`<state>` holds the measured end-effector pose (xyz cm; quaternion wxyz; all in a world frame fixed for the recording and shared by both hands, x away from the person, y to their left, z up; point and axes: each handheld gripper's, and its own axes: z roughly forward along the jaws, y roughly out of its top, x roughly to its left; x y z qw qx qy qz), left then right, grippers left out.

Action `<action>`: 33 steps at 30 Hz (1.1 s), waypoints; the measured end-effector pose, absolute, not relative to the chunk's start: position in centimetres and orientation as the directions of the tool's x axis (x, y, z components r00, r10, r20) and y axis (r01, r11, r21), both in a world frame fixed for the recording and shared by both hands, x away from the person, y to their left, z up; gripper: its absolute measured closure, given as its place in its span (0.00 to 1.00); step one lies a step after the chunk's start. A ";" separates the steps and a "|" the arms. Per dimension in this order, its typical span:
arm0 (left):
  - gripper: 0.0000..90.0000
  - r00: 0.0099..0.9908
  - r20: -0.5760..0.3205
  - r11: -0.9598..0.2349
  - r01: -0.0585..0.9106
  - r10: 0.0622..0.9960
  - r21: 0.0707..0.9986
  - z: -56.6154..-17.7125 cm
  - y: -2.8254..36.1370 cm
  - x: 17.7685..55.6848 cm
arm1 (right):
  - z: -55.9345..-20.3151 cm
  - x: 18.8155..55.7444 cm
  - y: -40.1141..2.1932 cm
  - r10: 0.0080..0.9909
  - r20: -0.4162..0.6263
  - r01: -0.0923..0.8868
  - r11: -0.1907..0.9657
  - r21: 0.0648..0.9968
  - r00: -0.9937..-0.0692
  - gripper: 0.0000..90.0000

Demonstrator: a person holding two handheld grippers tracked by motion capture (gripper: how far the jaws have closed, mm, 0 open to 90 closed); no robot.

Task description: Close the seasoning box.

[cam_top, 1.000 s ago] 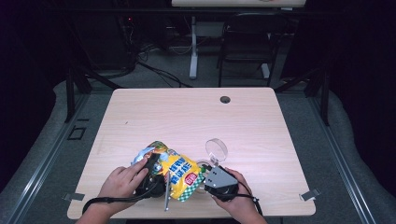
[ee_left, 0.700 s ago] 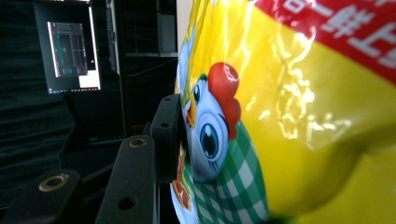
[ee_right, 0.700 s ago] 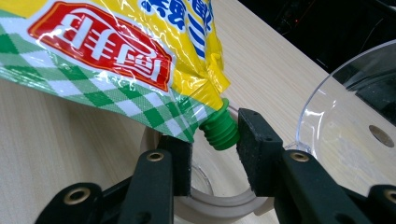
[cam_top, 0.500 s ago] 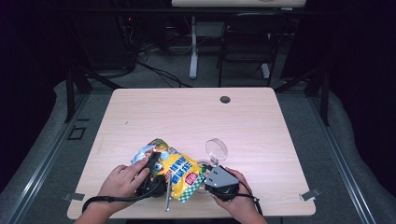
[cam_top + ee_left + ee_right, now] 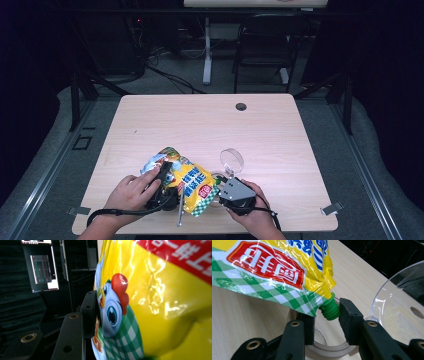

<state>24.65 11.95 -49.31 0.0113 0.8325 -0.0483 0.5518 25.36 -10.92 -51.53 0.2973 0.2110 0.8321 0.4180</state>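
Observation:
A yellow snack pouch (image 5: 192, 182) with green checks and a cartoon chick lies tilted over the table's front middle. My left gripper (image 5: 165, 172) is shut on its upper part. In the left gripper view one pad (image 5: 89, 307) presses on the pouch (image 5: 150, 302), which hides the other jaw. The pouch (image 5: 274, 267) ends in a green screw cap (image 5: 329, 310) that points down over a round clear container (image 5: 329, 348). My right gripper (image 5: 325, 320) stands open around the cap, whose side touches the right-hand pad; a small gap shows at the other pad. My right gripper (image 5: 218, 182) comes in from the pouch's right.
The container's clear hinged lid (image 5: 231, 160) stands upright just behind my right gripper; up close the lid (image 5: 397, 307) is at the right. A thin metal rod (image 5: 180, 215) lies near the front edge. A cable hole (image 5: 241, 106) sits at the wooden table's (image 5: 200, 125) far side.

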 end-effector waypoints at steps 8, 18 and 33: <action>0.67 0.378 0.922 -0.994 -0.095 -0.084 -0.052 -49.1 11.8 24.7 | -51.6 25.4 -10.9 0.603 -0.314 0.103 0.554 0.826 -0.733 0.74; 0.67 0.376 0.922 -0.993 -0.098 -0.096 -0.063 -48.9 11.7 24.7 | -51.5 25.4 -11.0 0.606 -0.312 0.105 0.553 0.826 -0.732 0.74; 0.67 0.369 0.922 -0.991 -0.103 -0.117 -0.084 -48.6 11.5 24.7 | -51.5 25.4 -11.0 0.609 -0.309 0.107 0.549 0.829 -0.731 0.75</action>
